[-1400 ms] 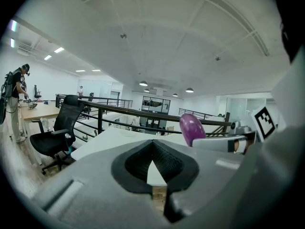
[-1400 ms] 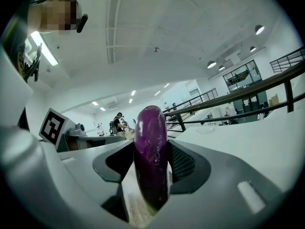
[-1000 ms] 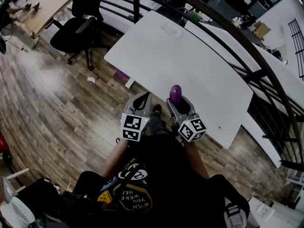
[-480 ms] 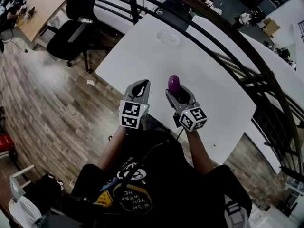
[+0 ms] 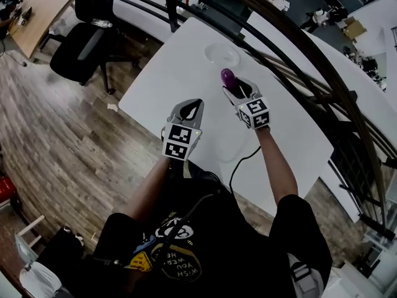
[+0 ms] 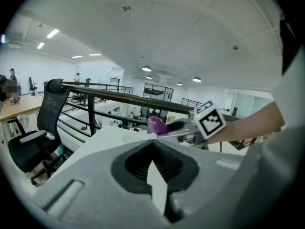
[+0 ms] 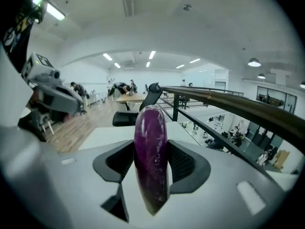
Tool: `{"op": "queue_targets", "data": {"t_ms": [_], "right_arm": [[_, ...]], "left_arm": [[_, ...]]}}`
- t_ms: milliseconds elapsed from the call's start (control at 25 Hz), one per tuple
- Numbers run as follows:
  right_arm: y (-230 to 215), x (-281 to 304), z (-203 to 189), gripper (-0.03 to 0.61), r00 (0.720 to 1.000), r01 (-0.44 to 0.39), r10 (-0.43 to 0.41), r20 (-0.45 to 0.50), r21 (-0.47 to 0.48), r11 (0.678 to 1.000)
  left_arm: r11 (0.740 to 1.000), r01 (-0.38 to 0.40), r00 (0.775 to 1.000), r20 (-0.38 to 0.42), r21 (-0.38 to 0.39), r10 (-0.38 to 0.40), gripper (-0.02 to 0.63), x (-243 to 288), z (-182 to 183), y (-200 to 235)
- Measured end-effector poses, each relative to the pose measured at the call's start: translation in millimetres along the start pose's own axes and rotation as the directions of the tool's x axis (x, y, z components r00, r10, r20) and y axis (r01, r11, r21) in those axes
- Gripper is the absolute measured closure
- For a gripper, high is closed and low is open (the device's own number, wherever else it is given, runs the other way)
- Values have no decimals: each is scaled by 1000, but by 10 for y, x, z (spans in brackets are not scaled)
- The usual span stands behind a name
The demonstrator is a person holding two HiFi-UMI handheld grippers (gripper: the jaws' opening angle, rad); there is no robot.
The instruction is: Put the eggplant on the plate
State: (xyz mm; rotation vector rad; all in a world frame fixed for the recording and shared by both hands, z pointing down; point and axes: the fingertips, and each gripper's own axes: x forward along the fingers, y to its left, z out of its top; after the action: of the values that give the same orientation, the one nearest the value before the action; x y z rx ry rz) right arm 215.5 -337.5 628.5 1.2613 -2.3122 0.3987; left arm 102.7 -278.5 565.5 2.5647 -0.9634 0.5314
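Observation:
The purple eggplant point(image 5: 227, 76) is clamped between the jaws of my right gripper point(image 5: 234, 87), above the white table point(image 5: 180, 73). It stands up between the black pads point(image 7: 183, 159) in the right gripper view, where the eggplant point(image 7: 151, 156) fills the middle and its tip sticks out past my right gripper point(image 7: 151, 149). A clear glass plate point(image 5: 212, 49) lies on the table just beyond the eggplant. My left gripper point(image 5: 191, 103) hovers nearer the table's near-left edge, shut with nothing in it. The left gripper view shows my left gripper point(image 6: 152, 144), with the eggplant point(image 6: 156, 125) ahead and to the right.
A black office chair point(image 5: 80, 42) stands on the wood floor left of the table. A dark metal railing point(image 5: 291, 39) curves along the table's far side. A black cable point(image 5: 239, 163) trails from my right arm over the table's near edge.
Both grippers have moved away from me across the table. The right one went further, carrying the eggplant close to the plate.

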Motion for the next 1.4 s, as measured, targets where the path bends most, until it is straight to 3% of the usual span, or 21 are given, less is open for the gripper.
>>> {"op": "queue_targets", "data": {"t_ms": [80, 160, 280, 360, 480, 680, 800, 840, 920, 1000, 1120, 1200, 1320, 1400], "right_arm": [[-320, 432, -130, 357, 992, -10, 3, -123, -60, 998], [-588, 856, -329, 357, 965, -38, 8, -260, -111, 993], [-869, 1334, -577, 357, 897, -117, 2, -442, -233, 966], [-978, 1550, -644, 357, 847, -201, -4, -532, -326, 924], [-1088, 1810, -684, 357, 794, -284, -15, -608, -393, 875], [-1154, 1996, -737, 357, 763, -325, -23, -646, -415, 850], [-1154, 2036, -724, 356, 769, -325, -11, -639, -406, 854], [-1143, 2008, -701, 318, 775, -321, -9, -632, -405, 856], [-1135, 1909, -601, 284, 801, -291, -5, -599, -397, 870], [-1114, 1743, -514, 279, 847, -228, 1, -532, -361, 904], [-922, 1246, -438, 281, 931, -99, -1, -364, -254, 962], [-657, 786, -396, 289, 973, -33, -4, -231, -157, 987], [-83, -13, -348, 315, 1000, 7, -7, -29, 13, 1000], [301, -601, -221, 352, 993, 13, -30, 112, 144, 990]], "left_arm": [[1000, 5, 1000, -7, -30, -6, 609, 44, -25, 78], [998, 2, 1000, -26, -63, -4, 609, 35, -129, 163], [996, -12, 998, -62, -89, 7, 609, -37, -310, 280], [994, -29, 996, -83, -109, 20, 609, -93, -414, 368], [987, -68, 993, -110, -145, 52, 609, -183, -550, 542], [977, -115, 989, -117, -179, 95, 609, -272, -655, 741], [974, -128, 988, -108, -187, 109, 609, -270, -657, 825], [974, -127, 989, -105, -186, 108, 609, -275, -643, 825], [975, -113, 991, -95, -190, 96, 609, -278, -593, 791], [975, -95, 993, -84, -201, 80, 609, -293, -562, 740], [980, -89, 994, -73, -181, 77, 609, -366, -534, 632], [984, -84, 995, -58, -160, 76, 609, -427, -480, 552], [989, -79, 997, -25, -123, 77, 609, -566, -368, 380], [990, -88, 995, 36, -110, 93, 609, -681, -225, 213]]}}
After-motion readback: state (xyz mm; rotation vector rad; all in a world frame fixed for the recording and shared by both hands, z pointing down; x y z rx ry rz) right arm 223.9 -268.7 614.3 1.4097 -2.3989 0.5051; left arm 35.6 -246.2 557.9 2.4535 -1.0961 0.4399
